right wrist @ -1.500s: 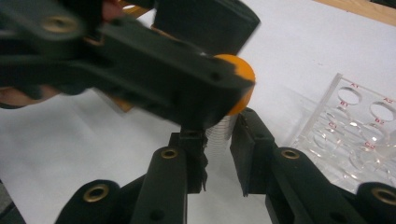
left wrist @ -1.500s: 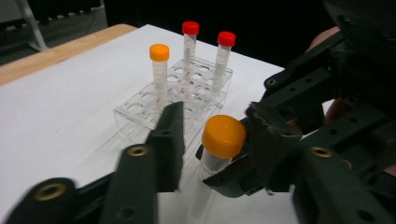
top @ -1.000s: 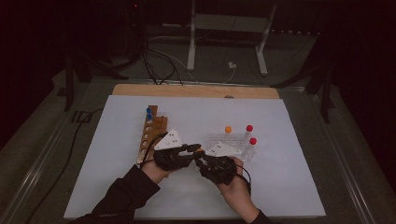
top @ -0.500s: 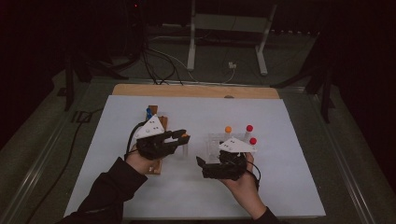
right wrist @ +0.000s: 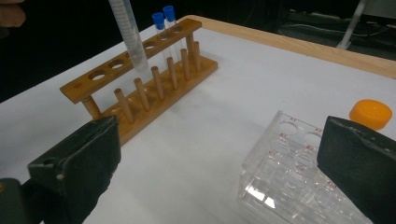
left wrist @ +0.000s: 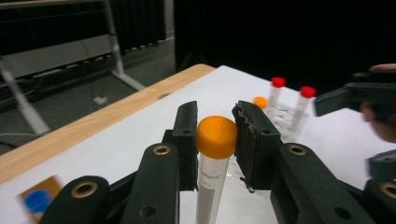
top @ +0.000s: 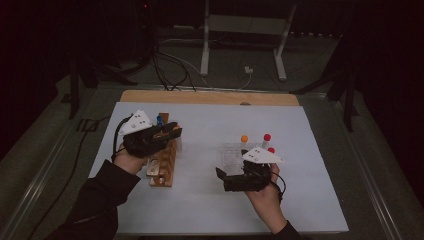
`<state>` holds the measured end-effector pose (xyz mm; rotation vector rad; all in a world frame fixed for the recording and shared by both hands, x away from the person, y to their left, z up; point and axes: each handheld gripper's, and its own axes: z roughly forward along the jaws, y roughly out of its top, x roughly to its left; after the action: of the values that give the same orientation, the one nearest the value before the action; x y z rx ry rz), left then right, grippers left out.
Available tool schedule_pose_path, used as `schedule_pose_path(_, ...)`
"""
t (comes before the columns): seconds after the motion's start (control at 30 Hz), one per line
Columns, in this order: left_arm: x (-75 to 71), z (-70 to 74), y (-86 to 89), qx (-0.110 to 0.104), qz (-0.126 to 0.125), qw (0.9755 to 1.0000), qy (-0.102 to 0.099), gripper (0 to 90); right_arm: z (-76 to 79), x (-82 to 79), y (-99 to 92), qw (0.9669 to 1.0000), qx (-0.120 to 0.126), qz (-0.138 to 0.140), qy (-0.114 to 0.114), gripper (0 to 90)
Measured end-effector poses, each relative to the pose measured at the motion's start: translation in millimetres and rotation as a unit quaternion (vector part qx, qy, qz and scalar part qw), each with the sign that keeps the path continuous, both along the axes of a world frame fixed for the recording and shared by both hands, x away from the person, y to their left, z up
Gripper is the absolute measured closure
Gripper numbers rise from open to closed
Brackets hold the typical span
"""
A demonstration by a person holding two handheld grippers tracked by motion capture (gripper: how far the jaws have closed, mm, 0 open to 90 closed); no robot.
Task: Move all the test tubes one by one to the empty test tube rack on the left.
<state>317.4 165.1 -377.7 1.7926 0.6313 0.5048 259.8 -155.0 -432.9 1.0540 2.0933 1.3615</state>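
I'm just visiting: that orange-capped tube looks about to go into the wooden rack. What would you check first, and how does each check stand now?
1. Left gripper clamps the orange-capped tube at its cap: ok.
2. Tube hangs roughly upright over the wooden rack: ok.
3. Free holes in the rack's top bar beside the blue-capped tubes: ok.
4. Tube tip centred over a hole: cannot tell; it hangs beside the top bar.
5. Right gripper open and apart from the rack, near the clear rack: ok.
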Motion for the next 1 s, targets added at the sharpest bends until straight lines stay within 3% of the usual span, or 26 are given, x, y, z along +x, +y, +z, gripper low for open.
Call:
schedule_pose_path(0.23,13.0,-0.8,25.0,0.005,0.051,0.9986,-0.007,71.9,0.0,-0.5,-0.1,1.0000,0.003,0.004,-0.003,0.0)
schedule_pose_path(0.53,30.4,-12.6,42.4,-0.010,0.105,0.9943,-0.010,71.9,0.8,-1.4,-1.0,0.9999,0.005,0.008,-0.010,0.0)
schedule_pose_path(0.67,36.5,-22.9,43.3,-0.009,0.121,0.9926,-0.012,71.9,1.1,-2.0,-1.5,0.9999,0.005,0.008,-0.013,0.0)
schedule_pose_path(1.0,44.7,-50.4,41.3,0.003,0.134,0.9909,0.018,71.8,0.1,-1.3,-2.6,0.9999,0.006,0.010,-0.011,0.0)
